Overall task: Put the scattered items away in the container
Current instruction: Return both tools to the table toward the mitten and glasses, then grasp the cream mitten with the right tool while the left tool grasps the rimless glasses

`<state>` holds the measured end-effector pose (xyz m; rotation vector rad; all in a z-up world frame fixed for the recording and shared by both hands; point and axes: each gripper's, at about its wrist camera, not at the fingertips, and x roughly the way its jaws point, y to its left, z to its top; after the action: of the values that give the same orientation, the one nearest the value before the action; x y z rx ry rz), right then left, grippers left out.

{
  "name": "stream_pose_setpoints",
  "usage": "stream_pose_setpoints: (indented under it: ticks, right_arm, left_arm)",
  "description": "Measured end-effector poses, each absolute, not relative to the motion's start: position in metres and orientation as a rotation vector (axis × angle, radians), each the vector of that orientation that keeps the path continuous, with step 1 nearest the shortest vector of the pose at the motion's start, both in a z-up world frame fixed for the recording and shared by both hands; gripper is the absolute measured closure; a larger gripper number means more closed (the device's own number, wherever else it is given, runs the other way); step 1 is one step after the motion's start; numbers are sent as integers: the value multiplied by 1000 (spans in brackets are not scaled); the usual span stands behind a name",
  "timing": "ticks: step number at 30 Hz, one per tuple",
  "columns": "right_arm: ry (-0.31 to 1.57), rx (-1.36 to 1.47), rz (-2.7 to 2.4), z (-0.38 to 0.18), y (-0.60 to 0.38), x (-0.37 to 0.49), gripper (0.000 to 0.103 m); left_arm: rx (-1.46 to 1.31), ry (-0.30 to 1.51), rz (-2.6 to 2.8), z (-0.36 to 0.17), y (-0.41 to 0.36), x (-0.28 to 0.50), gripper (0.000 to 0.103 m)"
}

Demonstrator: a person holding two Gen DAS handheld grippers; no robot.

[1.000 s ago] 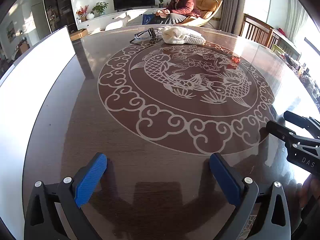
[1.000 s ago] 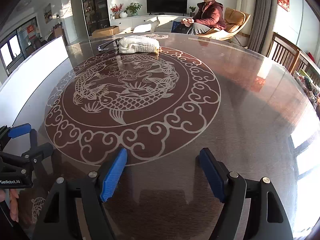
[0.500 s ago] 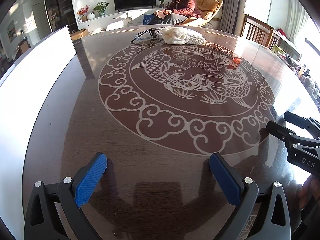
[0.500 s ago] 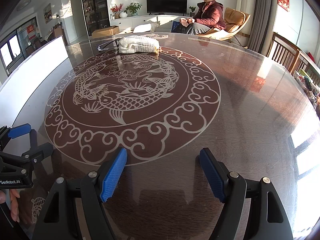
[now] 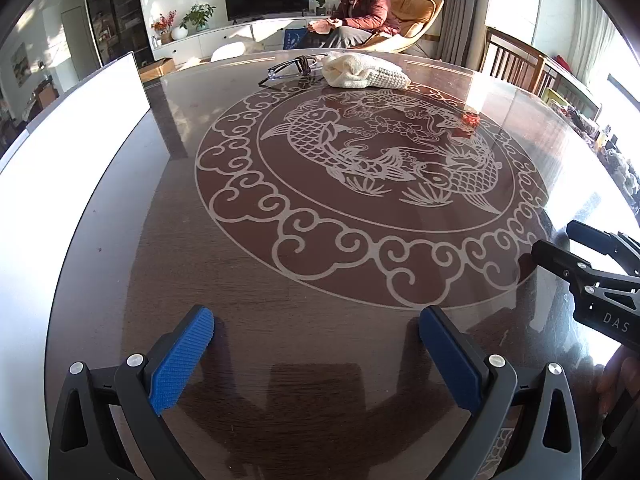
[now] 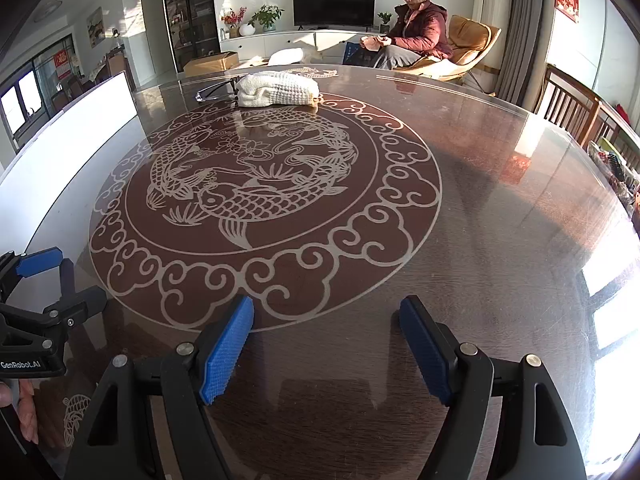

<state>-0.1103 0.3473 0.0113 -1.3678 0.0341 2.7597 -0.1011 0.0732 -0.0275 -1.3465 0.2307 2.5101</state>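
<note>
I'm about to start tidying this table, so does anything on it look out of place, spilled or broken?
Nothing looks spilled or broken. The only loose things are a white knitted cloth bunched at the far edge of the table and a pair of glasses lying beside it. Both grippers are open and empty, and no container is clearly in view.

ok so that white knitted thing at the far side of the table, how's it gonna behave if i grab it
The white knitted cloth bundle looks soft and folded, so it will probably sag and unfold when lifted. Its waffle texture should grip well between the fingers. It lies right beside the clear-framed glasses, so pushing it across the glossy wooden table could well drag those along.
</note>
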Motion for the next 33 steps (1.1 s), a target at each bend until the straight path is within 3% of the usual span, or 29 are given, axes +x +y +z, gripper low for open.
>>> stream_pose_setpoints:
  ticks: [9,15,19,23,27,30,33]
  right_arm:
    - [22,-1387,2778,11,346,-113,25]
    - [-176,-1453,2898,27,336,-186,25]
    - [-539,-1370,3049,49,310,-260,25]
    - [-1001,-1437,3035,44,279,-318,26]
    - [-1328,-1439,3056,36,266,-350,26]
    - [-1423,-1365,3097,28,262,-373,26]
    - [-1355,-1397,3133,15,265,-400,26]
  left_arm:
    - [-1395,240,2483,-27,55,-112,0]
    - [-1387,225,2509,-27,56,-113,0]
    - [-1354,213,2536,-28,57,-112,0]
    - [-1353,216,2530,-28,58,-113,0]
    - [-1354,218,2527,-29,60,-117,0]
    - [-1348,222,2519,-28,60,-117,0]
    - [-1347,222,2519,-28,60,-118,0]
